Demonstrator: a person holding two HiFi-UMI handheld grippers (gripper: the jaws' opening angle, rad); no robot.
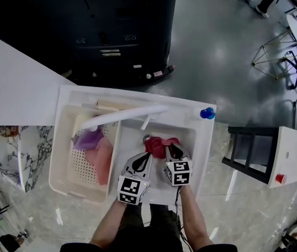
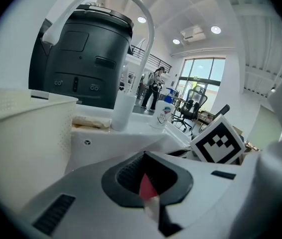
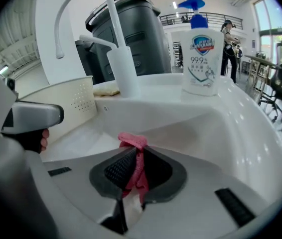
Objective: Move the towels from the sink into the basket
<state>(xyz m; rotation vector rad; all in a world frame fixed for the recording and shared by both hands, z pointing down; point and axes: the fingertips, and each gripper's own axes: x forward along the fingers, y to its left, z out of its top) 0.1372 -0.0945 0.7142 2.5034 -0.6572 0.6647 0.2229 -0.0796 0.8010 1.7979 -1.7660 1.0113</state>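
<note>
A: Red towel (image 1: 159, 144), bunched, centre of frame, low in the sink (image 1: 191, 136). Both claws are on it. The left claw (image 1: 147, 157) is pinched narrow, with a sliver of red between its jaws. The right claw (image 1: 170, 149) is closed on a fold, and a tuft stands up past its tips.

B: Basket?

A: Basket (image 1: 63, 156) sits left of the sink, up against its wall. A purple towel (image 1: 88, 139) and a pink towel (image 1: 104, 160) already lie in it. The tap (image 1: 122, 117) reaches from the sink's upper edge leftward over the basket's top end.

B: So the step is lift and carry left?

A: That's my reading; the cloth hasn't cleared the sink yet. The left pinch looks thin, only an edge, so it may slip.

B: How to do it well?

A: Raise both claws together and keep them close, so the cloth neither stretches nor pulls out of the thinner grip. Get the hanging part above the dividing wall before going left. Pass on the lower-frame side of the tap, not under its spout. Let go over the basket's bare mesh at lower left, opening both claws at once.
</note>
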